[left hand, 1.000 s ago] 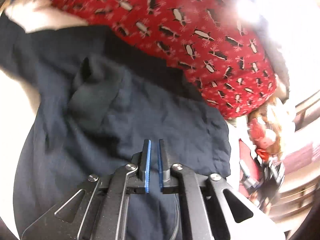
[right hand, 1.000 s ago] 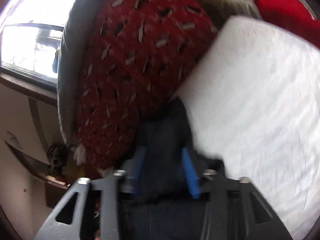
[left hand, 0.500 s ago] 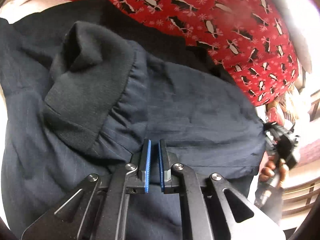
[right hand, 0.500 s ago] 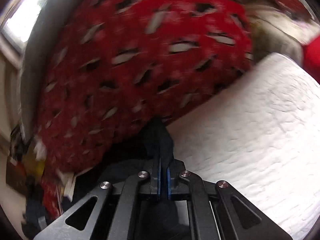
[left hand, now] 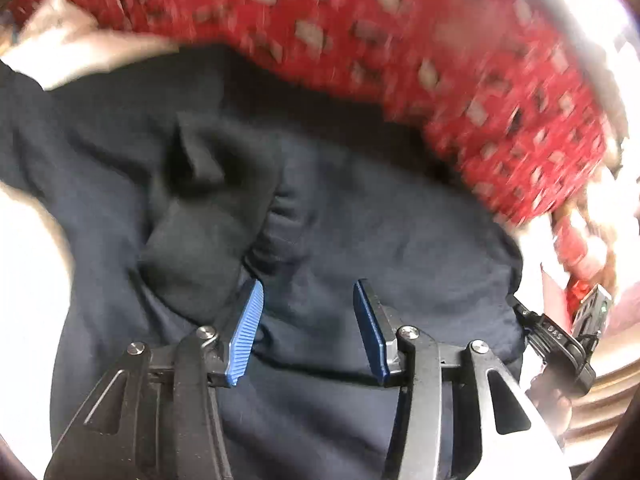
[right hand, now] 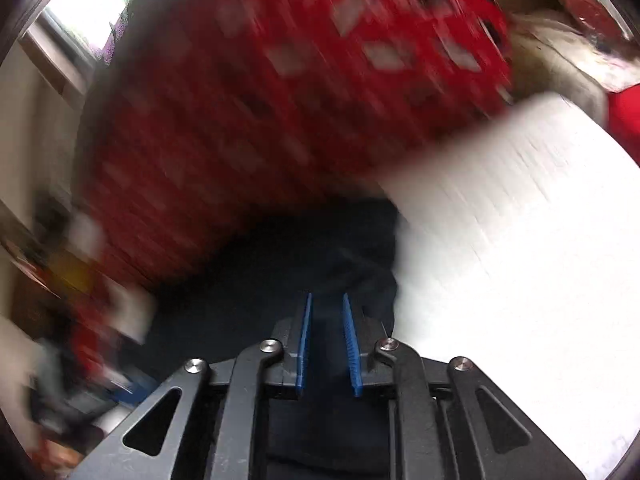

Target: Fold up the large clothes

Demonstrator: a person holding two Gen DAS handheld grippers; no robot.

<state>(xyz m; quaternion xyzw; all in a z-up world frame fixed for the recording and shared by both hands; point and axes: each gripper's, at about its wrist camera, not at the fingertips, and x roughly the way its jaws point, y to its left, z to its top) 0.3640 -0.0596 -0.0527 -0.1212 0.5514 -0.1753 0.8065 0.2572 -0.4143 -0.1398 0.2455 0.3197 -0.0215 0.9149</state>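
A dark navy garment (left hand: pixel 360 220) with a ribbed cuff (left hand: pixel 200 232) lies spread on the white bed. My left gripper (left hand: pixel 306 292) is open just above it, blue pads wide apart, holding nothing. In the right wrist view the same navy garment (right hand: pixel 320 248) lies along the bed's edge. My right gripper (right hand: pixel 326 304) is partly open, its blue pads a narrow gap apart with navy cloth lying between them. The other gripper (left hand: pixel 560 336) shows at the garment's right edge in the left wrist view.
A red penguin-print pillow (left hand: pixel 440 48) lies right behind the garment and fills the right wrist view (right hand: pixel 280 100). The white bed cover (right hand: pixel 520 240) spreads to the right. A window (right hand: pixel 80 4) and floor clutter (right hand: pixel 60 360) lie to the left.
My left gripper has opened wide and let go of the navy cloth. My right gripper's jaws have parted slightly after being shut on the cloth. Both views are blurred by motion.
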